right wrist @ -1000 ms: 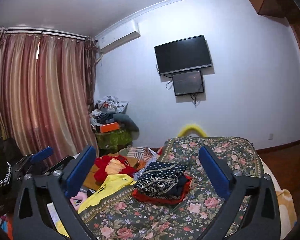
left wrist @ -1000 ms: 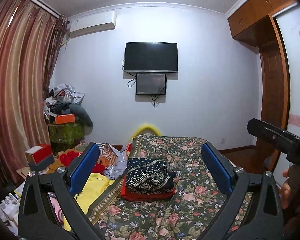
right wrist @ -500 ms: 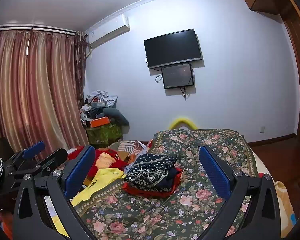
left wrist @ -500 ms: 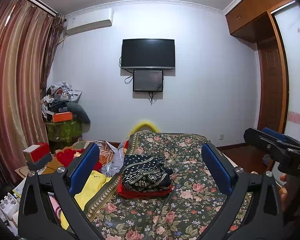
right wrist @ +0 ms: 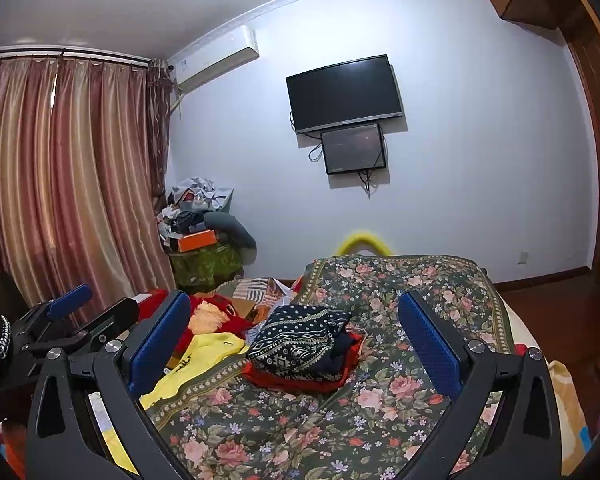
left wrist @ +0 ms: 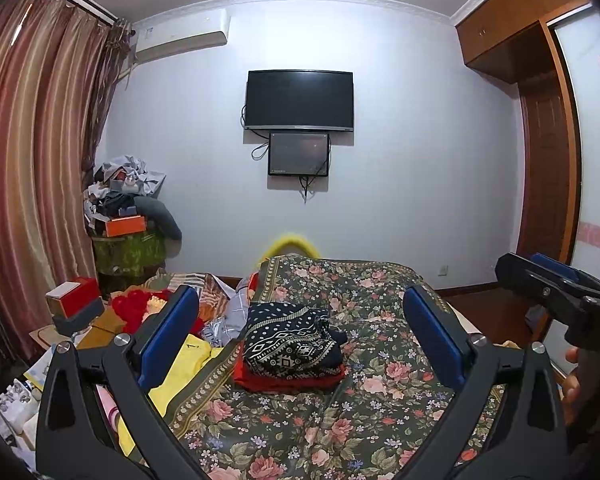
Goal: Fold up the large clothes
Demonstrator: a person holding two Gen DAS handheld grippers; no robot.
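Note:
A folded dark blue patterned garment (left wrist: 290,340) lies on a folded red garment (left wrist: 288,380) on the floral bed cover (left wrist: 372,400). The stack also shows in the right wrist view (right wrist: 300,340). My left gripper (left wrist: 300,336) is open and empty, held above the near part of the bed. My right gripper (right wrist: 294,336) is open and empty too, to the right of the left one; it shows in the left wrist view (left wrist: 556,300). A yellow garment (left wrist: 180,380) lies at the bed's left edge.
A heap of unfolded clothes (left wrist: 160,308) lies left of the bed, with a red box (left wrist: 74,296). A cluttered stand (left wrist: 128,216) is by the curtain (left wrist: 32,184). A TV (left wrist: 300,100) hangs on the far wall. A wardrobe (left wrist: 548,160) is on the right.
Both grippers have drifted and tilted slightly, so the bed and stack sit a little lower and more central. The right gripper shows further into the left wrist view. Nothing was grasped.

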